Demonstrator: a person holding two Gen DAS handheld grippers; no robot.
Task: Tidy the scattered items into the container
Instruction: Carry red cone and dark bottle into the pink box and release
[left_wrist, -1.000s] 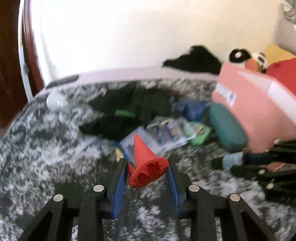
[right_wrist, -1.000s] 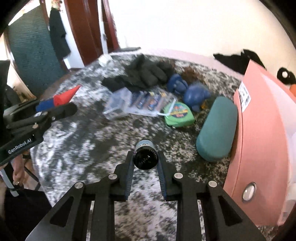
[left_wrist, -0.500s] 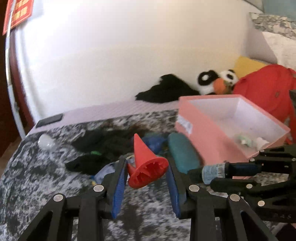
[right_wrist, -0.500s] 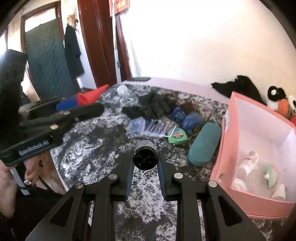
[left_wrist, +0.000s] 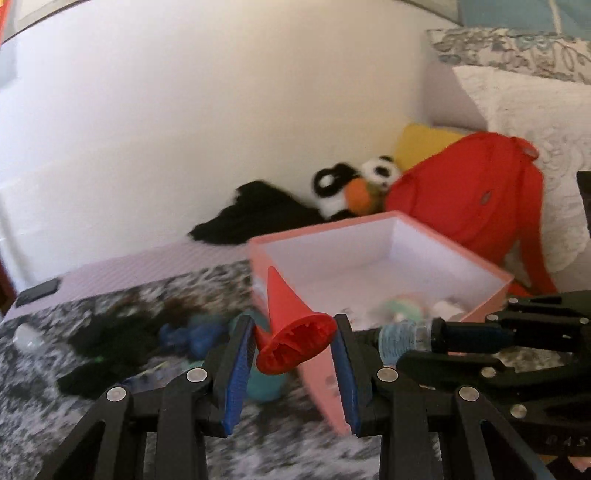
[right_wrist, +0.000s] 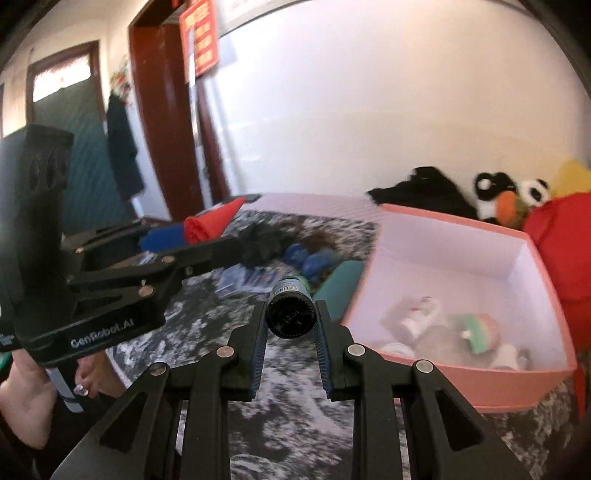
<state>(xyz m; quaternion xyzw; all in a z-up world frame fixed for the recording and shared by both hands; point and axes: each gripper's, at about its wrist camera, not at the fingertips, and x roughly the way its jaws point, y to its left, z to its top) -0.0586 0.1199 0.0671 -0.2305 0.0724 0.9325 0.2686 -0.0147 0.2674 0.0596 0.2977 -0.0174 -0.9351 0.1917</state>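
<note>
Nearby, teal case beside pink box

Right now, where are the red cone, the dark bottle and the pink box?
red cone (left_wrist: 295, 332): left wrist view, on its flared base rim.
dark bottle (right_wrist: 291, 314): right wrist view, on its round black end.
pink box (right_wrist: 480, 387): right wrist view, on its near outer wall.

Mottled bedspread carries pink box, teal case, gloves.

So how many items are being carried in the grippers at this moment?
2. The red cone is clamped in the left gripper, and the dark bottle is clamped in the right gripper. Both are near the pink box, not yet inside.
</note>
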